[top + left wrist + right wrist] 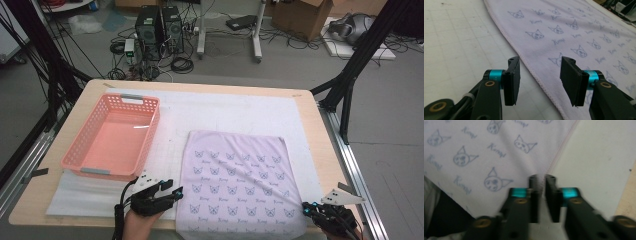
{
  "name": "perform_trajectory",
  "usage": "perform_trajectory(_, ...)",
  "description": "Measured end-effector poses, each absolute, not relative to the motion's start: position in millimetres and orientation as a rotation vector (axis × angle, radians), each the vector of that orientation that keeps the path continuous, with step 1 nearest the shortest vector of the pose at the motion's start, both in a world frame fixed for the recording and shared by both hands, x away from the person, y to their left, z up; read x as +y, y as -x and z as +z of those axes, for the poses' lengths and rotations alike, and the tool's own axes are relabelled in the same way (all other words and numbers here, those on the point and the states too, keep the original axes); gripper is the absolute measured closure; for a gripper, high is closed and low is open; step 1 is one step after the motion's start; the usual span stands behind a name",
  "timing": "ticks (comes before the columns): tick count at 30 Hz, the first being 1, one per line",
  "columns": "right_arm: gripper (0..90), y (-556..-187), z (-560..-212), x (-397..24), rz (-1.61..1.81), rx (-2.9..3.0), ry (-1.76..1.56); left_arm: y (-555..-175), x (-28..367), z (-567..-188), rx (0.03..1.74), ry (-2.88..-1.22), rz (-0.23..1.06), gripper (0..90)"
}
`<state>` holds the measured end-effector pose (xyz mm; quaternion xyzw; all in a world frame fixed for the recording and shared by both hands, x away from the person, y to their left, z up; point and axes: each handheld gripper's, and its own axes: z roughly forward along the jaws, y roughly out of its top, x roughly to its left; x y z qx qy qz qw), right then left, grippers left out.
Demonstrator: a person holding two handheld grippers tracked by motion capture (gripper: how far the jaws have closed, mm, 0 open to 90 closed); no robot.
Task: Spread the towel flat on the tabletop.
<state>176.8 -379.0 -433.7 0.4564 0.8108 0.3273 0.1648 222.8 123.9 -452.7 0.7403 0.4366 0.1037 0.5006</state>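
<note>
Left gripper: my jaws stood apart with nothing between the pads; they hung just above the mat, and no fold or hem was caught in them.
Cloth edge by my left jaws: the stitched hem of the lilac towel ran slantwise through the gap between my pads and on past them, the right pad over printed cloth, the left pad over bare mat.
Room beside my left gripper: the white gridded mat lay flat and bare to the left of my jaws.
Right gripper: my jaws were nearly together, with a narrow slit left between them; the picture was blurred, so I could not tell whether they pinched the cloth or not.
Cloth edge by my right jaws: the towel's pink-stitched hem came down slantwise to my fingertips, cloth to their left, plain mat to their right, and a strip of wooden table beyond that.
Towel from above: it lay spread flat between my two grippers, its near edge at the table's front edge, its far edge well ahead of both.
Basket: the pink one stood ahead of my left gripper, just beside the towel's left hem but apart from it.
</note>
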Motion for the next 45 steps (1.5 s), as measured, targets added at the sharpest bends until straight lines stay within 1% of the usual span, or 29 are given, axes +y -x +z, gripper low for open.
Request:
perform_trajectory(1,61.1,-177.7,-432.0,-380.2,0.962,2.271,-1.320,-225.4,120.7,-453.6,1.049,-1.803,0.241,51.4)
perform_trajectory(2,60.7,-179.5,-429.9,-382.0,1.006,2.240,-1.328,-227.5,115.6,-454.9,1.048,-1.828,0.229,52.7)
perform_trajectory(3,58.2,-182.4,-427.9,-383.6,1.050,2.203,-1.326,-228.6,112.4,-456.1,1.048,-1.849,0.223,56.8)
perform_trajectory(4,56.4,-184.0,-427.3,-383.8,1.059,2.187,-1.332,-228.1,108.1,-457.1,1.041,-1.876,0.253,63.4)
perform_trajectory(5,56.2,-186.9,-427.8,-384.3,1.072,2.167,-1.335,-226.5,105.3,-456.0,1.038,-1.903,0.298,72.3)
perform_trajectory(6,56.2,-190.2,-429.1,-384.6,1.082,2.152,-1.344,-226.1,103.1,-456.0,1.024,-1.933,0.307,87.1)
perform_trajectory(8,56.1,-197.9,-433.0,-383.9,1.081,2.136,-1.359,-223.6,102.5,-454.3,1.035,-1.944,0.326,89.2)
perform_trajectory(12,56.6,-214.4,-438.7,-383.6,1.083,2.111,-1.389,-213.0,117.3,-452.2,1.077,-1.962,0.355,89.9)
perform_trajectory(16,57.4,-235.3,-442.8,-377.0,1.092,2.112,-1.406,-204.3,131.4,-454.4,1.093,-1.913,0.334,89.6)
perform_trajectory(17,58.1,-239.0,-443.7,-374.9,1.085,2.117,-1.409,-204.9,131.5,-454.6,1.092,-1.898,0.339,87.6)
perform_trajectory(18,59.7,-243.5,-445.1,-372.4,1.077,2.121,-1.407,-206.9,130.5,-454.5,1.095,-1.877,0.323,80.5)
perform_trajectory(19,62.4,-247.2,-446.3,-370.0,1.072,2.130,-1.403,-209.2,128.8,-454.1,1.084,-1.863,0.319,76.0)
perform_trajectory(20,67.0,-250.0,-447.6,-367.4,1.063,2.148,-1.394,-212.0,126.3,-453.1,1.068,-1.860,0.322,69.1)
perform_trajectory(21,74.0,-250.7,-448.5,-364.0,1.033,2.157,-1.383,-214.8,123.6,-452.2,1.057,-1.855,0.326,64.9)
perform_trajectory(22,85.7,-251.2,-447.6,-363.0,1.026,2.168,-1.360,-217.8,120.9,-451.3,1.049,-1.852,0.335,62.8)
perform_trajectory(24,86.9,-250.6,-444.1,-361.4,0.945,2.169,-1.338,-224.2,117.2,-449.9,1.046,-1.841,0.339,56.0)
perform_trajectory(26,86.7,-248.7,-443.2,-364.3,0.885,2.140,-1.335,-231.5,114.2,-449.6,1.053,-1.826,0.338,51.7)
perform_trajectory(27,82.4,-248.7,-444.1,-367.8,0.921,2.134,-1.362,-235.4,112.3,-450.1,1.065,-1.826,0.329,49.5)
perform_trajectory(28,70.8,-248.5,-445.4,-369.7,0.952,2.128,-1.369,-240.8,109.8,-451.4,1.077,-1.829,0.309,48.8)
perform_trajectory(29,61.6,-247.4,-446.8,-371.7,0.987,2.118,-1.368,-244.0,108.2,-452.4,1.085,-1.833,0.301,48.5)
perform_trajectory(31,60.2,-244.1,-445.3,-374.6,1.017,2.104,-1.351,-253.3,102.8,-454.5,1.134,-1.858,0.261,50.0)
perform_trajectory(32,59.4,-243.1,-444.0,-375.3,1.029,2.090,-1.351,-255.5,101.4,-453.8,1.133,-1.854,0.271,51.5)
perform_trajectory(33,59.4,-242.2,-442.2,-376.9,1.048,2.078,-1.347,-257.8,99.1,-454.2,1.134,-1.874,0.265,58.6)
perform_trajectory(34,58.9,-241.4,-440.5,-377.9,1.066,2.066,-1.352,-257.7,96.8,-453.3,1.136,-1.897,0.310,64.1)
perform_trajectory(35,58.4,-241.1,-439.3,-378.8,1.079,2.058,-1.356,-257.3,95.0,-453.0,1.128,-1.924,0.357,74.0)
perform_trajectory(37,57.1,-241.5,-439.0,-379.3,1.100,2.050,-1.358,-259.4,98.2,-452.8,1.125,-1.922,0.334,84.8)
perform_trajectory(40,55.7,-242.0,-439.5,-377.9,1.104,2.055,-1.349,-256.0,101.9,-452.7,1.136,-1.912,0.358,87.0)
perform_trajectory(43,54.2,-242.0,-438.9,-377.1,1.112,2.060,-1.344,-253.0,107.2,-452.6,1.138,-1.900,0.339,87.0)
perform_trajectory(45,52.4,-241.9,-438.3,-376.7,1.115,2.063,-1.344,-252.3,110.6,-453.3,1.124,-1.877,0.320,83.5)
